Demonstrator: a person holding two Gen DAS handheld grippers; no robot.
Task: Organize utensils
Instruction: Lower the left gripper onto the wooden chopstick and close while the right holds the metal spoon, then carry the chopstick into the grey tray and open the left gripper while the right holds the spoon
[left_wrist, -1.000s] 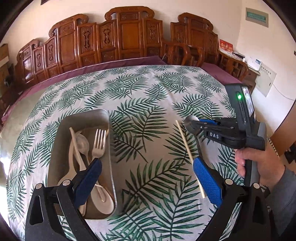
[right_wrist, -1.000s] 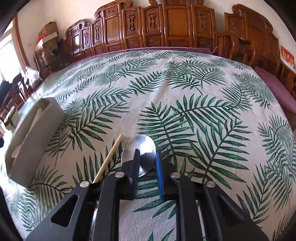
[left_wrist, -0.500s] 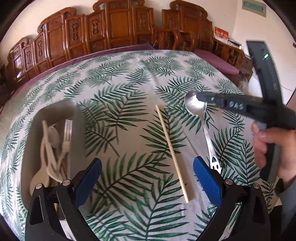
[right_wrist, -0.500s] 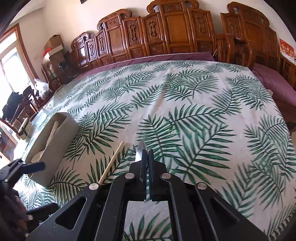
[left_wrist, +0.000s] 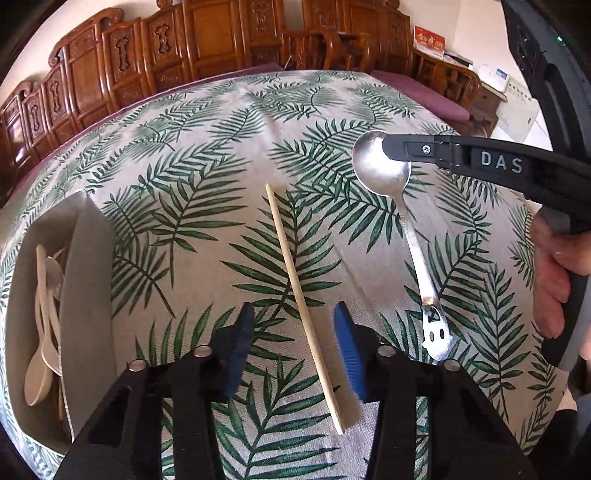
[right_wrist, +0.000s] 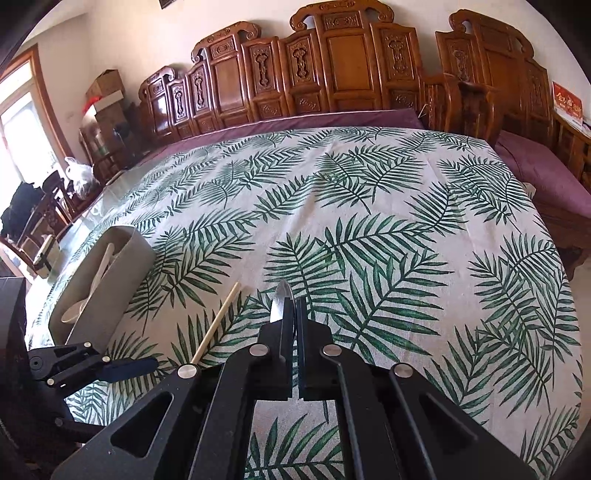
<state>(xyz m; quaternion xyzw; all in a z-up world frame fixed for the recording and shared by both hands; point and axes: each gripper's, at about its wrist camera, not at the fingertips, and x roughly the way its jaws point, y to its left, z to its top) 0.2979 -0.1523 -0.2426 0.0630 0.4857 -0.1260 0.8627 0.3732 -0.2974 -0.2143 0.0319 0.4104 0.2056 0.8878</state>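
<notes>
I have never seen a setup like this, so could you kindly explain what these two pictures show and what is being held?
A person holds two hand tools, each with two fingers and its own camera looking along them. One picture comes from the left gripper, the other from the right gripper. On the leaf-print tablecloth lie a chopstick and a grey tray of pale utensils. The right gripper is shut on the bowl of a metal spoon. The left one's fingers are closing around the chopstick, not yet touching it.

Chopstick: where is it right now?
Left wrist view: the chopstick lies on the leaf-print tablecloth between the closing left gripper jaws, untouched, with the utensil box left and the metal spoon right.
</notes>
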